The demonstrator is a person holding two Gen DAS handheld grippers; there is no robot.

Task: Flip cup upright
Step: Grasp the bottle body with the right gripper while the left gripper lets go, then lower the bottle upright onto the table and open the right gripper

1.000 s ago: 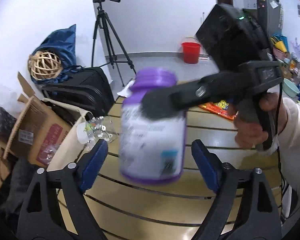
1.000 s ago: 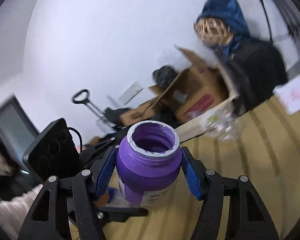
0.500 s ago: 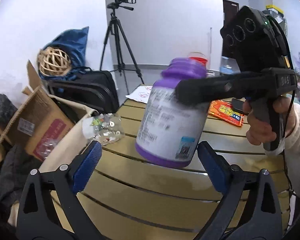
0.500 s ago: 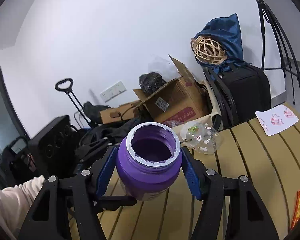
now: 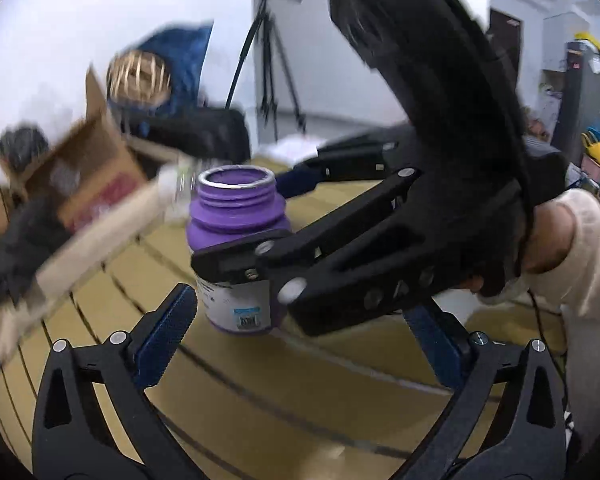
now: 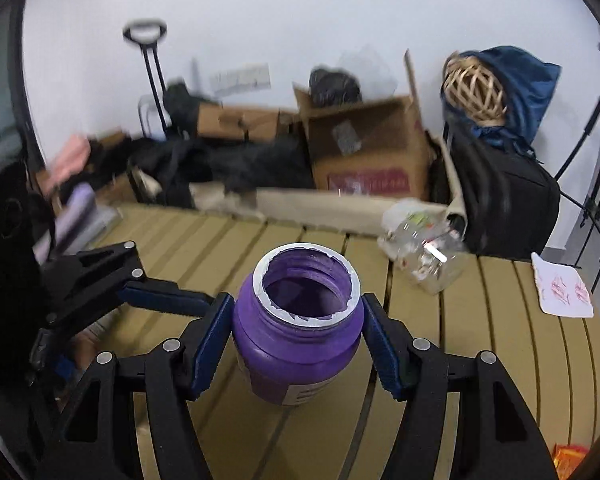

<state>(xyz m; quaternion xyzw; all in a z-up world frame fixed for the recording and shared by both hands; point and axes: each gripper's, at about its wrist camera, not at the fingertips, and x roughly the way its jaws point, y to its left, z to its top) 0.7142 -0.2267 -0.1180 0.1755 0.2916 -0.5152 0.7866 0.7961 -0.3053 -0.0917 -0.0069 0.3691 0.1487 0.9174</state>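
Cup (image 6: 298,328), a purple wide-mouthed jar with a white label, sat between the blue pads of my right claw (image 6: 298,336), which was clamped on its shoulder from both sides. Its mouth faced up, with the torn foil rim in plain sight, so its long axis stood close to vertical, perhaps leaning a little toward the camera. From the left wrist view the cup (image 5: 238,252) looked upright too, with its base low over the slatted table (image 5: 260,400); the blur kept me from telling whether the base touched the slats or hung just above them.

My left claw (image 5: 300,336) was spread wide and held nothing. Its pads stood on either side of the cup, nearer the camera and apart from it, with the right claw's black frame (image 5: 380,248) crossing in front.

What I judged the next move to turn on was that vertical axis over the table: the cup sat straight ahead of the right claw, squarely in its grip, so the right side was the one to lower it and let go. The flip itself looked done to me; only the setting down remained. Easing the pads apart while the base was off the slats or tilted could tip it again.

A clear plastic jar (image 6: 424,256) lay on its side farther back on the table, well apart.
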